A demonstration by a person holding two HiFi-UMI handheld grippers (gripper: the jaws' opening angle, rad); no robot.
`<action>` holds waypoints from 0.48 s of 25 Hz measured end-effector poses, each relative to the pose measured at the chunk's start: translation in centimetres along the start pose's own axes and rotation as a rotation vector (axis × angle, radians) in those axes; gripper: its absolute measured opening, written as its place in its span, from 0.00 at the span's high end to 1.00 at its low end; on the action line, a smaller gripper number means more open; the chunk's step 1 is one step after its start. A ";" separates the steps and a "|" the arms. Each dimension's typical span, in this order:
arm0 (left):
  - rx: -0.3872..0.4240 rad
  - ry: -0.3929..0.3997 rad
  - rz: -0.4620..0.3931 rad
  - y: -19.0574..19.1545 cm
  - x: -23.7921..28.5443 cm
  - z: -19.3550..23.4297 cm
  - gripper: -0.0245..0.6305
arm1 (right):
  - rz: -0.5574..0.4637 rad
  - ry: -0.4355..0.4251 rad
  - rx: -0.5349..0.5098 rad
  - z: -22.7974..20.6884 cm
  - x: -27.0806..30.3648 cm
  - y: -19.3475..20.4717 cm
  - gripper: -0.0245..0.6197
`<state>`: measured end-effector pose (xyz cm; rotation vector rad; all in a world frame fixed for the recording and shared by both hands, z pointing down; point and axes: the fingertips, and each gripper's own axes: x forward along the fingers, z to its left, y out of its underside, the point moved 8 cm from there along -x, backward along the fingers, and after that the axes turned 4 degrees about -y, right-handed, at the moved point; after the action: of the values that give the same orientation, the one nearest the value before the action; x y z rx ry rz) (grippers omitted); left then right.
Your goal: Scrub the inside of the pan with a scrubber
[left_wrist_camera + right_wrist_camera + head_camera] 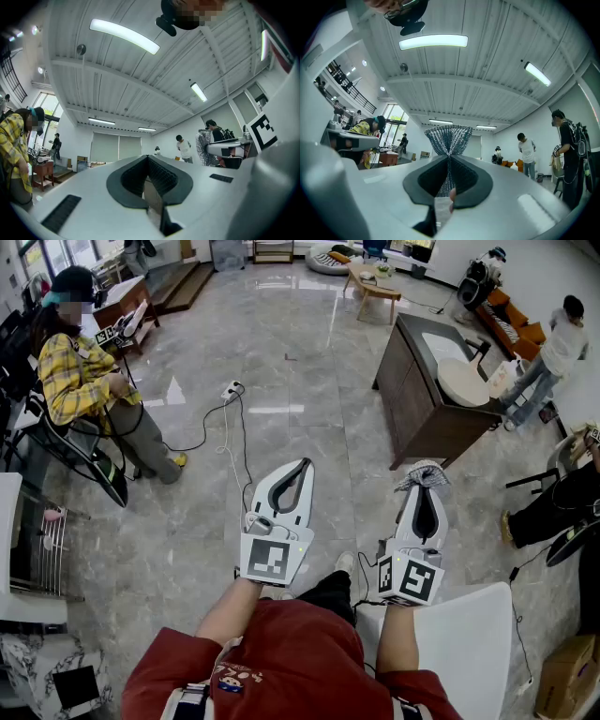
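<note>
Head view: left gripper (pixel 300 472) sits just left of centre, jaws together, nothing in them. Right gripper (pixel 424 491) at 3 o'clock of it is clamped on a silver mesh scrubber (pixel 422 474) that sticks out past the tips. Both reach out over the marble floor (pixel 281 352). No pan in sight, so scrubbing isn't under way. The sink cabinet (pixel 422 404) at 1 o'clock could be the wash spot, but that's a guess. A seated person in yellow plaid (pixel 80 381) is at 10 o'clock. Left gripper view: left gripper (pixel 149 161) has its pads shut flush with no gap and is aimed up at the ceiling lights. That looks like a carry or idle pose, with this side free to steady a pan. No pan here either. Right gripper view: right gripper (pixel 449 161) pinches the scrubber (pixel 449 138) at its waist, so the mesh fans out at 12 o'clock above the tips. My read is that this leaves a wad exposed for rubbing. Again no pan. Writing: only the square markers on the cubes, and no text is readable in any view.
</note>
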<state>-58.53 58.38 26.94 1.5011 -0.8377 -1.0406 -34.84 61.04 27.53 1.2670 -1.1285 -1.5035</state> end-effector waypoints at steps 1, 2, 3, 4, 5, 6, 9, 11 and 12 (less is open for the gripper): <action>0.001 0.000 0.006 0.1 0.1 -0.1 0.95 | 0.003 -0.001 -0.003 -0.1 0.1 0.1 0.91; 0.003 -0.001 0.011 0.1 0.3 -0.1 0.95 | 0.006 -0.003 -0.006 -0.3 0.2 0.2 0.91; 0.003 -0.002 0.015 0.2 0.4 -0.2 0.95 | 0.009 -0.004 -0.010 -0.4 0.2 0.3 0.91; 0.003 -0.003 0.018 0.3 0.5 -0.2 0.95 | 0.011 -0.003 -0.012 -0.5 0.3 0.3 0.91; 0.002 -0.004 0.020 0.4 0.7 -0.2 0.95 | 0.013 -0.001 -0.011 -0.6 0.4 0.4 0.91; 0.000 -0.004 0.023 0.5 0.8 -0.3 0.95 | 0.015 0.002 -0.007 -0.7 0.4 0.5 0.91; 0.002 0.006 0.034 0.9 1.3 -0.7 0.96 | 0.022 0.017 0.013 -1.1 0.4 1.0 0.91; 0.001 0.016 0.040 1.3 1.6 -1.0 0.95 | 0.022 0.028 0.025 -1.3 0.4 1.4 0.90; 0.000 0.021 0.043 1.5 1.8 -1.1 0.95 | 0.024 0.032 0.031 -1.4 0.4 1.7 0.90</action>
<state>-56.84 56.87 28.10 1.4848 -0.8515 -0.9917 -33.45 60.11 28.98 1.2896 -1.1460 -1.4486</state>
